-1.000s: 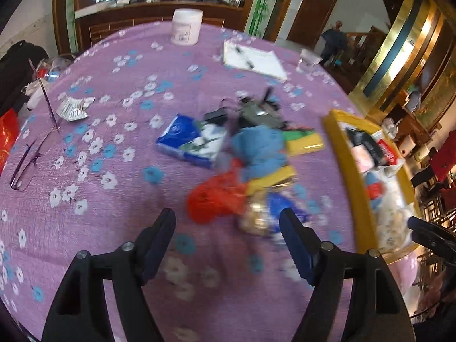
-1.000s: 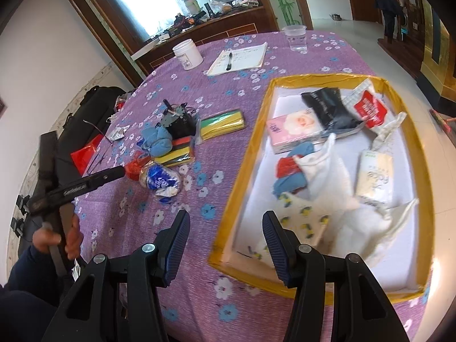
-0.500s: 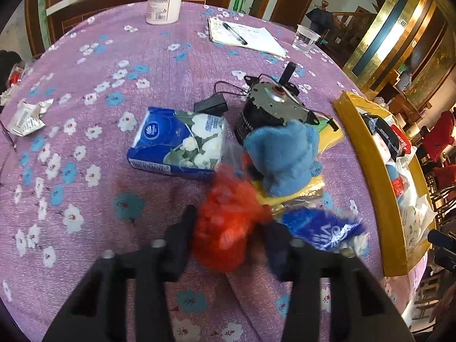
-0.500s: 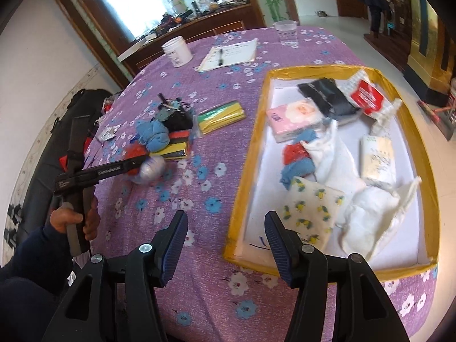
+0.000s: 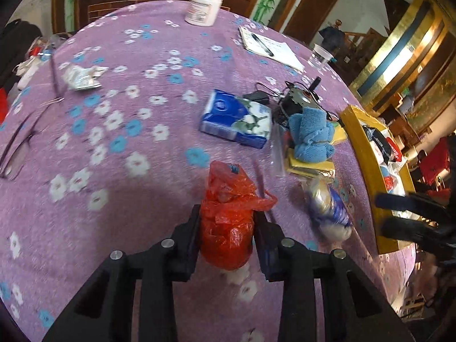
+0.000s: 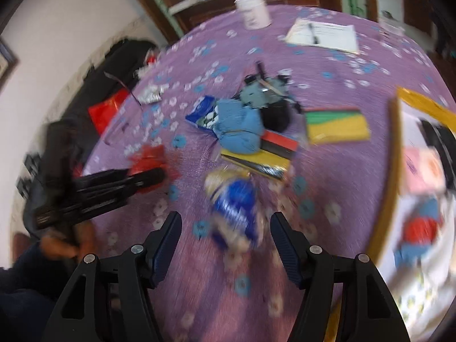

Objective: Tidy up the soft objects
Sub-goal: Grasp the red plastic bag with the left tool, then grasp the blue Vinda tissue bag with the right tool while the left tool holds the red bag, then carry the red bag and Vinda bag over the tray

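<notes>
My left gripper (image 5: pixel 228 225) is shut on a crumpled red plastic bag (image 5: pixel 228 211), whose upper part sticks out past the fingers, over the purple flowered tablecloth. A blue-and-silver pouch (image 5: pixel 327 211) lies to its right. In the blurred right wrist view that pouch (image 6: pixel 233 205) sits between the tips of my right gripper (image 6: pixel 225 219). Its jaws are opening and the pads stand clear of the pouch. A rolled blue towel (image 5: pixel 312 136) rests on flat packets beside a blue tissue pack (image 5: pixel 236 119). The yellow-rimmed tray (image 5: pixel 362 154) holds several soft items.
A small motor with wires (image 5: pixel 299 99) sits behind the towel. A green-and-yellow packet (image 6: pixel 336 125) lies near the tray (image 6: pixel 390 171). A white jar (image 5: pixel 203 7), a notepad with pen (image 5: pixel 268 47) and a plastic cup (image 5: pixel 320 57) stand at the back. Glasses (image 5: pixel 17 148) and foil wrapper (image 5: pixel 81 77) lie left.
My left gripper closed on the red bag and drew it back from the pile. My right gripper swung left from the tray to the blue-and-silver pouch, its jaws spreading wider.
</notes>
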Demonstrator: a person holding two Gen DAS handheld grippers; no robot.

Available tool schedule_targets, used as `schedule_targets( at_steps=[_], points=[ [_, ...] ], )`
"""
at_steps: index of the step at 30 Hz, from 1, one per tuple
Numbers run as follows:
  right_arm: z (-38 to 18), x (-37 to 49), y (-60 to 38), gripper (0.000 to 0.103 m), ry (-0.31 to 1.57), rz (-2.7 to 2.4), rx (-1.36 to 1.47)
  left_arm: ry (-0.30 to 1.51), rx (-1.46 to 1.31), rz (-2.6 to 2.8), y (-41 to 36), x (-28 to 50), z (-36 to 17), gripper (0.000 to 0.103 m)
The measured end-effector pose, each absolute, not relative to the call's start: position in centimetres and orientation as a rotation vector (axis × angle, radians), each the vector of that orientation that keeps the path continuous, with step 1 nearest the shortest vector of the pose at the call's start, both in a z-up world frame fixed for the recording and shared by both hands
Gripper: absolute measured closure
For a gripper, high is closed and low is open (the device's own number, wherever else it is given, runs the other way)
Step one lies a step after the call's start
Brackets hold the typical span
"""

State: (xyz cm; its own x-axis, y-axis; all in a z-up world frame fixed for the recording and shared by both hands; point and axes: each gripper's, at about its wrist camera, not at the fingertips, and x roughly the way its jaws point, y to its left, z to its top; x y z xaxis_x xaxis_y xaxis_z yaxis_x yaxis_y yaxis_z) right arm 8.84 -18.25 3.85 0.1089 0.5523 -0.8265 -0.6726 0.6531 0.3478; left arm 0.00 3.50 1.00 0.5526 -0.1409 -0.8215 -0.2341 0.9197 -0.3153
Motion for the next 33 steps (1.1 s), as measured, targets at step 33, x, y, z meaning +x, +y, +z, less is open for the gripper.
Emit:
schedule_targets(
  at_steps=[33],
  points=[
    [5.9, 7.1, -27.4, 0.05, 1.036, 0.765, 0.013, 0.972, -0.299, -0.146, -7.6, 2.4, 4.2, 0.07]
  ],
)
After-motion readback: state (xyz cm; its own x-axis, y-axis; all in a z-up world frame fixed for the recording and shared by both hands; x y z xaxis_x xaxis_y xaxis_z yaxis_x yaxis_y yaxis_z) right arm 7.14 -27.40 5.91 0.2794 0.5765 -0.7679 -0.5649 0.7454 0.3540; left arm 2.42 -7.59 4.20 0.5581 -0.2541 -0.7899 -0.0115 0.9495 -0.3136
